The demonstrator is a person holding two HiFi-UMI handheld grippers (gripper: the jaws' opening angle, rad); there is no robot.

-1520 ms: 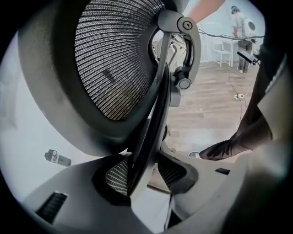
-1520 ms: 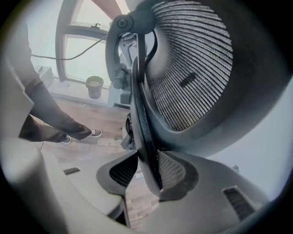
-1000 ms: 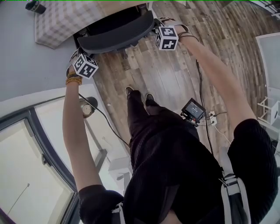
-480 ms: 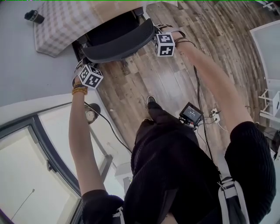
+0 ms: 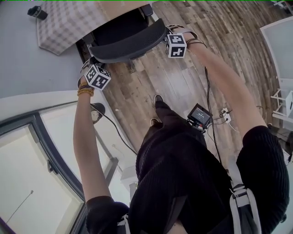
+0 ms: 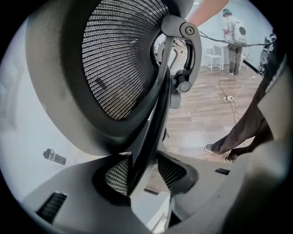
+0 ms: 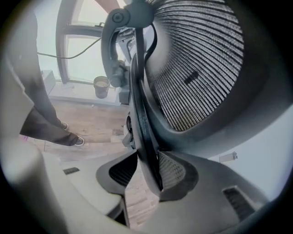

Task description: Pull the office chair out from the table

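Office chair [image 5: 126,43]: black, mesh-backed, at the top of the head view. Its seat sits against the edge of the surface [image 5: 114,7] and its back is turned to the person. How far the seat lies under that edge cannot be told.

Entries, left to right:

1. Checked cloth [image 5: 64,23]: lies beyond the chair's left side, well apart from both grippers.
2. Left gripper [image 6: 144,176]: its fingers [image 6: 118,176] are clamped on the left rim of the backrest [image 6: 123,59], narrow, with the thin dark frame between the pads.
3. Right gripper [image 7: 149,171]: the mirror of entry 2. Its fingers [image 7: 171,171] are closed on the right rim, with the frame pinched between them.
4. Plank floor [image 5: 155,77]: bare behind the chair, with the person's shoe [image 5: 158,98] in the chair's likely path.
5. Cable [image 5: 209,96]: trails down toward a small screen unit [image 5: 200,116], right of the legs.

Handling note, a judgement: the step in hand is the draw-back.
- Pull both rims evenly and straight toward the body. A lopsided pull would likely swivel the chair rather than roll it.
- Keep the pull in line with the fingers, because the rim is slim and a twist could slide it off the pads.
- Step the feet back ahead of the base, and keep clear of the cable.
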